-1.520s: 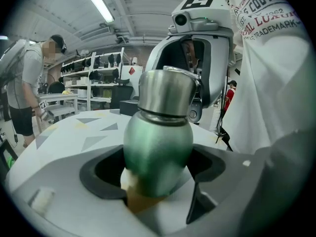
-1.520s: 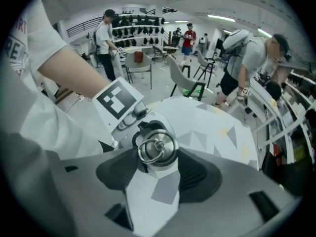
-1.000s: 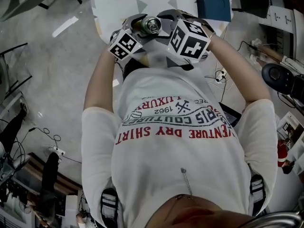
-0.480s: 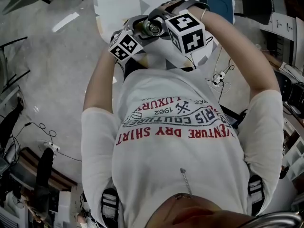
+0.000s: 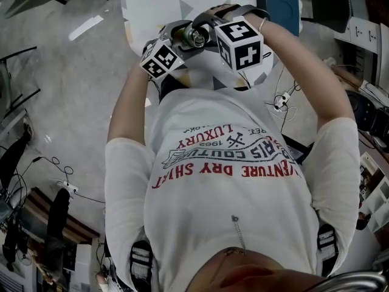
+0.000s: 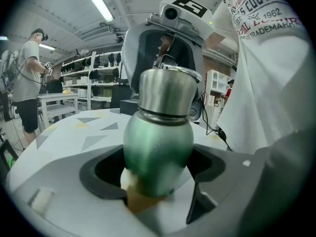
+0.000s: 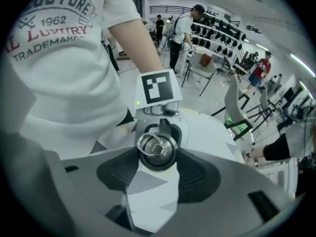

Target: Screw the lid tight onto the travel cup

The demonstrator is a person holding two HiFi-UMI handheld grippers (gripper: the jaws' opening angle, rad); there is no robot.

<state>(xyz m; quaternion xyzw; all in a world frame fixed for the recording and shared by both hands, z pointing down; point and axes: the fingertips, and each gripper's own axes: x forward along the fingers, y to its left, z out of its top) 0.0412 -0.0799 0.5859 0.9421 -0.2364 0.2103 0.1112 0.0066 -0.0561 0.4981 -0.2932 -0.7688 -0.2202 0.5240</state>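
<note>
Green travel cup [image 6: 157,142] with steel lid [image 7: 157,150] (ring-topped) stands lid up, long axis roughly vertical. The left gripper [image 6: 157,171] clamps its body. The right gripper [image 7: 157,161] has jaws just closing, pinching the lid.

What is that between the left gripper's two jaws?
The green travel cup, steel lid on top; the left gripper clamps its body. The left gripper view shows it.

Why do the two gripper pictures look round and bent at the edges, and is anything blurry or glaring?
Left gripper view: wide-angle bulge, dark corners; the travel cup sits so close its base goes soft; its steel lid shows a mild sheen; a ceiling strip light blows out white. Right gripper view: same curving, lid crisp at centre. Head view: dim, muted colours, bent edges.
</note>
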